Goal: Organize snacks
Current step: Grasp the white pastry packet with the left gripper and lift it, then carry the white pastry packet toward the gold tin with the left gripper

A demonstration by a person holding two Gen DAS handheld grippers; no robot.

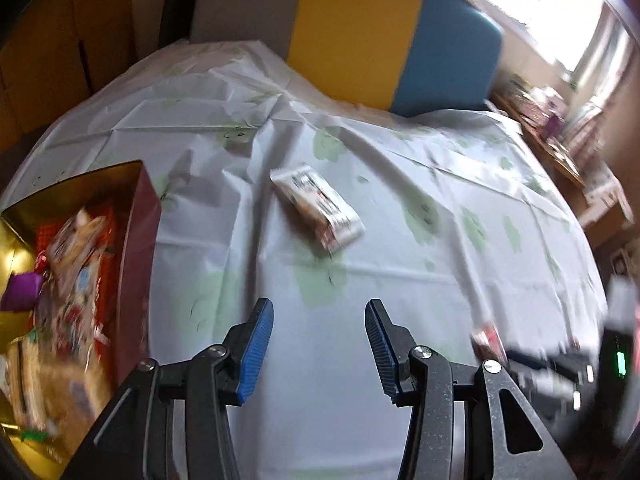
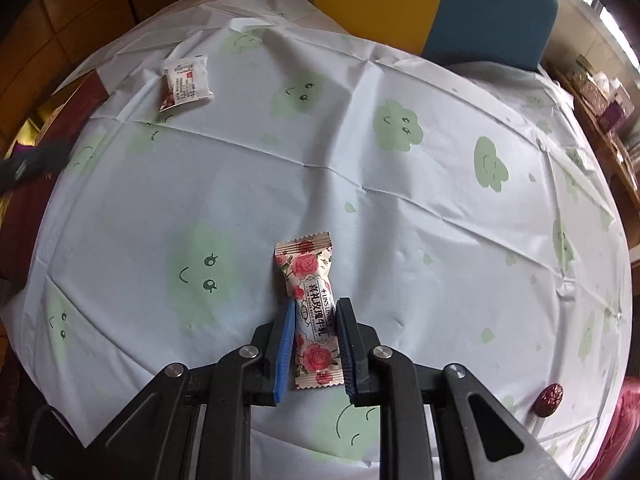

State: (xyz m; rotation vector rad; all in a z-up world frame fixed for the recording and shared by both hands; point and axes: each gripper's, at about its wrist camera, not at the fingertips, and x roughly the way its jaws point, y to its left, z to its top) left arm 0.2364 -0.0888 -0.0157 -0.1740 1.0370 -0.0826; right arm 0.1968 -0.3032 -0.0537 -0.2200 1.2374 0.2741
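Observation:
My right gripper (image 2: 316,312) is shut on a rose-patterned candy packet (image 2: 310,280), holding it by its middle just above the tablecloth. My left gripper (image 1: 320,312) is open and empty over the cloth. A white snack packet (image 1: 316,210) lies ahead of it and also shows in the right wrist view (image 2: 186,82) at far left. A dark red box with a gold inside (image 1: 138,232), full of assorted snacks (image 1: 76,264), stands left of the left gripper. The right gripper with its candy shows blurred in the left wrist view (image 1: 488,338).
The table wears a white cloth with green smiley clouds (image 2: 400,184). A red lollipop (image 2: 549,398) lies near the right edge. A chair with grey, yellow and blue panels (image 1: 352,28) stands behind the table. A cluttered wooden shelf (image 2: 600,100) is on the right.

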